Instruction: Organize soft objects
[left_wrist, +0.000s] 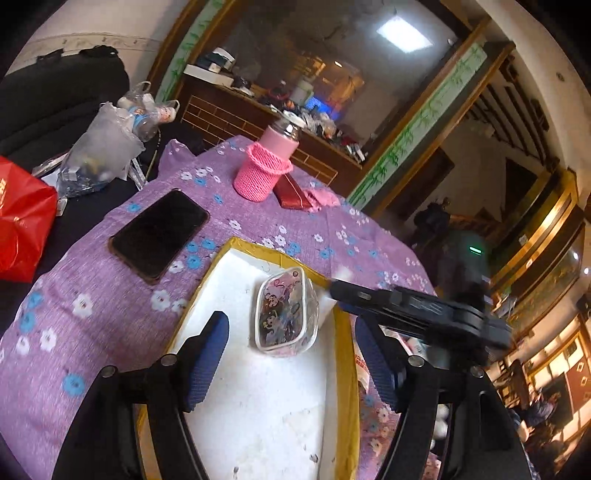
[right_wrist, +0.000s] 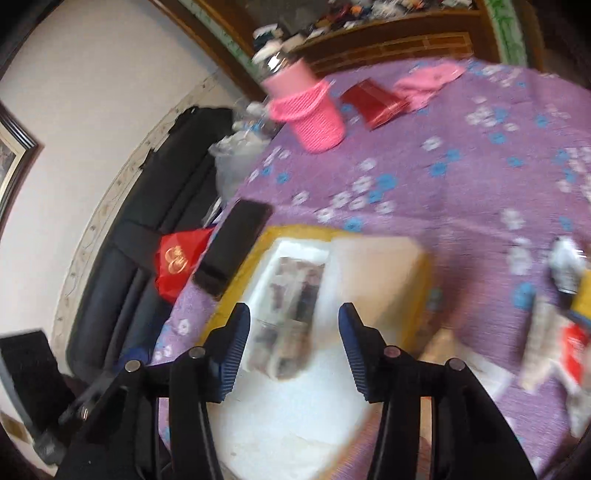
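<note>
1. Left wrist view showed the left gripper (left_wrist: 291, 362) released, its blue pads apart over the white tray (left_wrist: 258, 413), holding nothing.
2. Just beyond, the cartoon-printed pouch (left_wrist: 286, 314) lay inside the tray, clear of both pads.
3. The right gripper (right_wrist: 293, 350) also hung unclenched above the pouch (right_wrist: 288, 314).
4. Farther off, a phone (left_wrist: 159, 234) and pink cup holder (left_wrist: 260, 175) stood on the purple floral cloth (left_wrist: 92, 295).

We see a bench under a purple floral cloth (left_wrist: 110, 295), bearing a phone (left_wrist: 159, 236), a pink-sleeved flask (left_wrist: 264, 166), perhaps a red wallet (left_wrist: 291, 192), and a yellow-rimmed tray (left_wrist: 347, 369).
</note>
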